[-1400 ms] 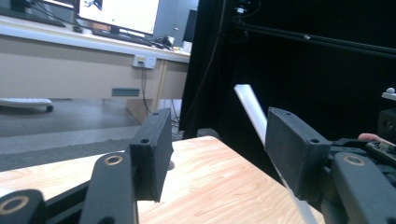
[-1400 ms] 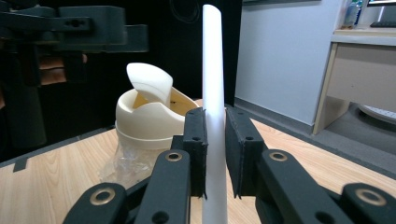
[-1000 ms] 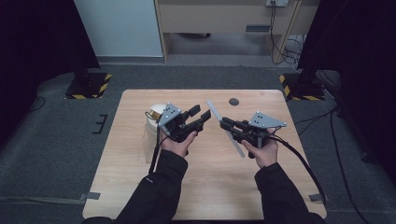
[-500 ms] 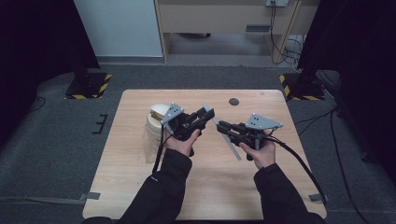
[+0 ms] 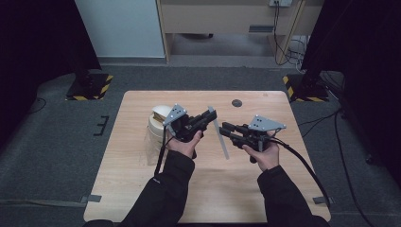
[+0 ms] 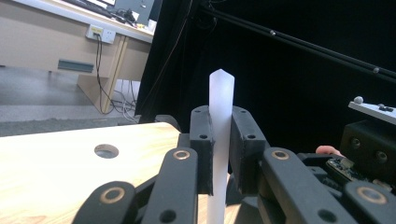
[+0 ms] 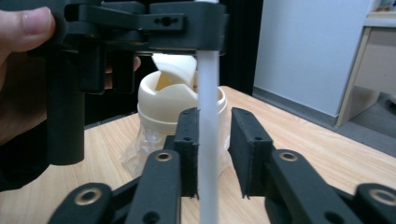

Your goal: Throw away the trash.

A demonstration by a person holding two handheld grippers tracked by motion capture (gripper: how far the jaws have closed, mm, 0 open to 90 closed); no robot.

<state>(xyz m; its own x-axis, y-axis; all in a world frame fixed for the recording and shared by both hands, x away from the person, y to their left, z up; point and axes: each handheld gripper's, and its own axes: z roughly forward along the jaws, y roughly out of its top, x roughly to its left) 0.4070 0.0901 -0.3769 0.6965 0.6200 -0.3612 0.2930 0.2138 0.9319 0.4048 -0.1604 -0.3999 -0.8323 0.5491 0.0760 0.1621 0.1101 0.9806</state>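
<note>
The left gripper [image 6: 219, 144] clenches a white straw [image 6: 221, 121]. The right gripper [image 7: 217, 140], its jaws just opening, has released it, left of the straw's near end.

Even overhead light on counter [image 5: 198, 189], soft shadows, no glare. Dark curtains crush upper left and right of high view. Gripper views: near jaws soft, slightly blurred; background at upper right black, upper left bright.

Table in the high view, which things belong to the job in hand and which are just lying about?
In the job:
- white straw, clamped by the left hand-held gripper
- right hand-held gripper, jaws just opening around the straw

Lying about:
- lidded cup in a clear wrapper
- round hole in the table
</note>
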